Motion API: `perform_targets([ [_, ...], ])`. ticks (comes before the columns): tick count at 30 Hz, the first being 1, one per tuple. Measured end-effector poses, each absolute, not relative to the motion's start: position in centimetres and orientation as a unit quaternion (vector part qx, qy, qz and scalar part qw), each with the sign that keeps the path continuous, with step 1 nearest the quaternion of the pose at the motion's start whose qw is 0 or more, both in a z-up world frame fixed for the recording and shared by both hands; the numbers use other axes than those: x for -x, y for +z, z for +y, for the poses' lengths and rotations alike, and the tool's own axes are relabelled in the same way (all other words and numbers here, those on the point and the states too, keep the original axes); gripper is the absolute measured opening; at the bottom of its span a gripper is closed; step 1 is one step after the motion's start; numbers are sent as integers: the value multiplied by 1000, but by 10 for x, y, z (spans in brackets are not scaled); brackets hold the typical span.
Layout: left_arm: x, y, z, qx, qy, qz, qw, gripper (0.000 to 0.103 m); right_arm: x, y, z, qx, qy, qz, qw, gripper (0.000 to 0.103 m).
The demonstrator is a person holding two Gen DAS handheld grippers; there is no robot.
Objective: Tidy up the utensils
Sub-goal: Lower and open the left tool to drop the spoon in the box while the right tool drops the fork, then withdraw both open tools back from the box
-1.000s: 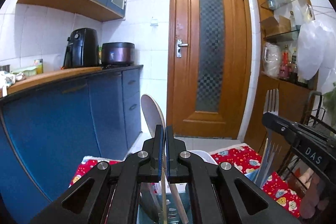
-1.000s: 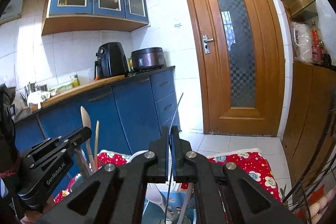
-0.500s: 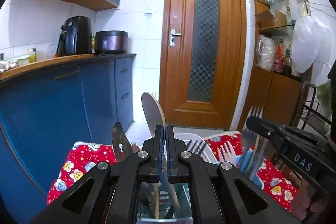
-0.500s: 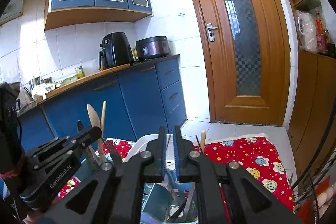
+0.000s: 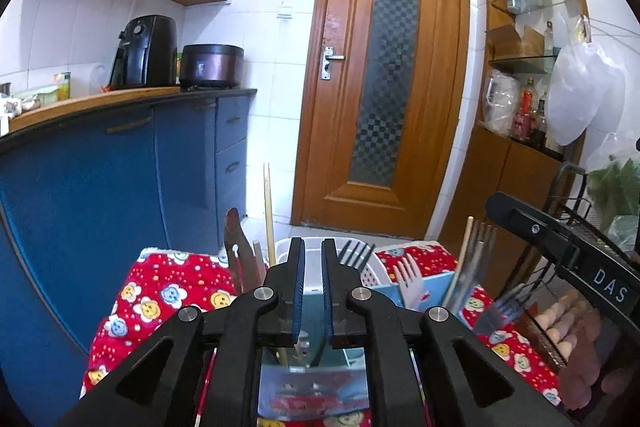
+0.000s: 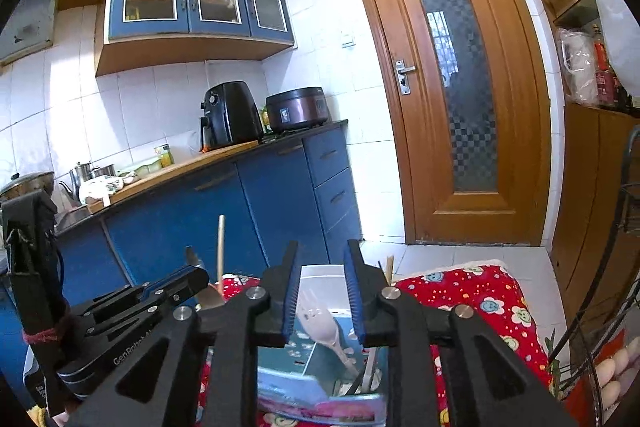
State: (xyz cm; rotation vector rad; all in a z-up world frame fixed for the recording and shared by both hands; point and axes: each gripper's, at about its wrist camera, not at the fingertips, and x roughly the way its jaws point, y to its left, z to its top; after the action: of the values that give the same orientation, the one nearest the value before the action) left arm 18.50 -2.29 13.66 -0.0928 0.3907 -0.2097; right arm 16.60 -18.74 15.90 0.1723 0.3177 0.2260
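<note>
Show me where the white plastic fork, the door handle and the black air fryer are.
white plastic fork [image 6: 318, 323]: right wrist view, on its head below the tines.
door handle [image 5: 331, 57]: left wrist view, on the metal lever.
black air fryer [image 6: 232, 113]: right wrist view, on its body.

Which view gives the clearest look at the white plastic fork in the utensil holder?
The right wrist view: the white plastic fork stands between that gripper's open jaws, tines and much of the handle visible. The left wrist view shows the same fork smaller, off to the right, with only tines and upper handle above the blue holder.
</note>
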Motion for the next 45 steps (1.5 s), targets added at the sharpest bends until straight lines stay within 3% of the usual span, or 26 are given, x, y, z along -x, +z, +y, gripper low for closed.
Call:
perform_targets([
  [4, -168, 142, -19, 51, -108, 193, 974, 15, -150, 162, -184, -87, 115, 165, 976, 28],
  [9, -140, 147, -13, 53, -108, 187, 975, 38, -124, 157, -178, -88, 119, 178, 973, 39],
  [20, -82, 138, -9, 41, -102, 197, 974, 71, -71, 138, -177, -106, 114, 199, 967, 57],
  [30, -55, 111, -3, 59, -91, 232, 967, 74, -39, 114, -175, -115, 109, 221, 962, 77],
  [38, -46, 80, -2, 56, -57, 252, 965, 74, -30, 81, -174, -108, 91, 241, 960, 84],
  [45, -47, 56, -3, 46, -44, 273, 960, 75, -26, 50, -171, -92, 73, 261, 958, 84],
])
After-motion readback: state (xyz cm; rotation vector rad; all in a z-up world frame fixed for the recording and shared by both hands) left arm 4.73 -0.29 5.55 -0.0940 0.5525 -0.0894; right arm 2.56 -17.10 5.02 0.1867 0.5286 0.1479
